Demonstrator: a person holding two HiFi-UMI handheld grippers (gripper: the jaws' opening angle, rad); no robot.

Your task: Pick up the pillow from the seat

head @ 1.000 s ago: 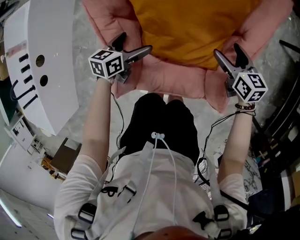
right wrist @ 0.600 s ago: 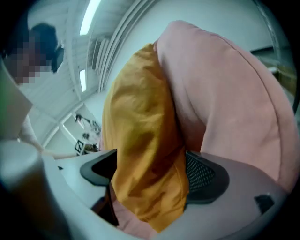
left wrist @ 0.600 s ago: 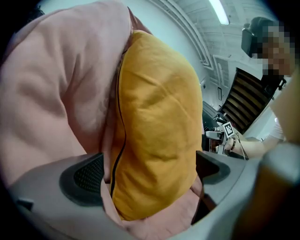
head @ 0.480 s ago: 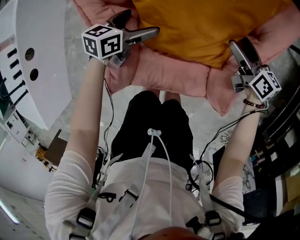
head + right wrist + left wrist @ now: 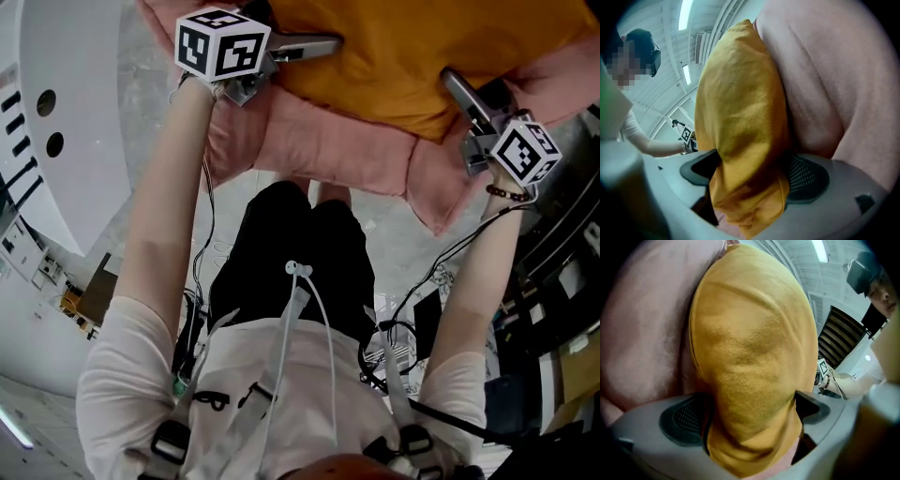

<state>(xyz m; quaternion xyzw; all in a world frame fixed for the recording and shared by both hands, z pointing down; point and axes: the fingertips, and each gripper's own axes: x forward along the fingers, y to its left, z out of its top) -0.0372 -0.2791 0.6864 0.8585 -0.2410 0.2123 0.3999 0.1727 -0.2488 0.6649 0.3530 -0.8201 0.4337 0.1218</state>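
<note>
Far left in the head view, a white curved panel (image 5: 94, 112) with dark round holes stands beside the seat. The left gripper (image 5: 302, 26) is clenched on the left edge of the yellow pillow (image 5: 394, 56). The left gripper view shows the cloth bunched between both jaws, pressed from each side. The pillow lies against the pink padded seat (image 5: 328, 141), whose cushion rises around it on both sides. It cannot be told whether the pillow is clear of the cushion beneath. The right gripper (image 5: 469, 82) is clamped on the pillow's right edge. The right gripper view shows yellow cloth pinched between its jaws, with pink cushion just beside the outer jaw. Below the seat are the person's black shorts (image 5: 300, 253).
</note>
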